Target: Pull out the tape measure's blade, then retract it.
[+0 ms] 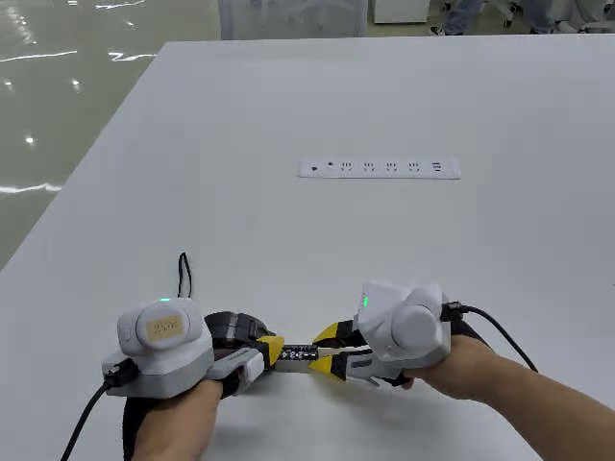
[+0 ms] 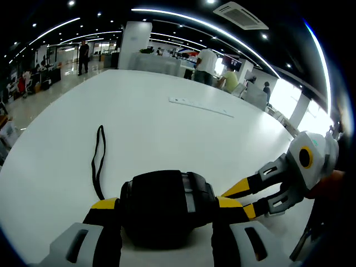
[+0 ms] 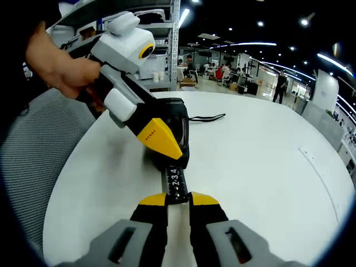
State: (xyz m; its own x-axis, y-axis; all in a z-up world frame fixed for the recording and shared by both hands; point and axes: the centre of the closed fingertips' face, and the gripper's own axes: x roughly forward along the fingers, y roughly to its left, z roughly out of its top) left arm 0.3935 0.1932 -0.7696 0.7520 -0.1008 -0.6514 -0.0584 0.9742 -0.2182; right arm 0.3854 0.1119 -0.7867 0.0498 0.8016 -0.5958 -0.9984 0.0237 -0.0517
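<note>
Head view: at lower left, the left gripper clamps the black tape measure. At low centre, the right gripper pinches its short drawn blade. A power strip lies mid-frame on the white table.

Left gripper view: the case sits bottom centre between the jaws, with its strap to the left.

Right gripper view: at bottom centre the jaws are pressed on the blade, where the numerals 2, 3, 4 are legible.

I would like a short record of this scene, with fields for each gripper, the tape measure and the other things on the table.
left gripper: shut on the black tape measure case, a jaw on each side
right gripper: shut on the dark numbered blade
blade state: a short length out of the case
surface: white table
other things: long white power strip farther back; black cord loop beside the case
</note>
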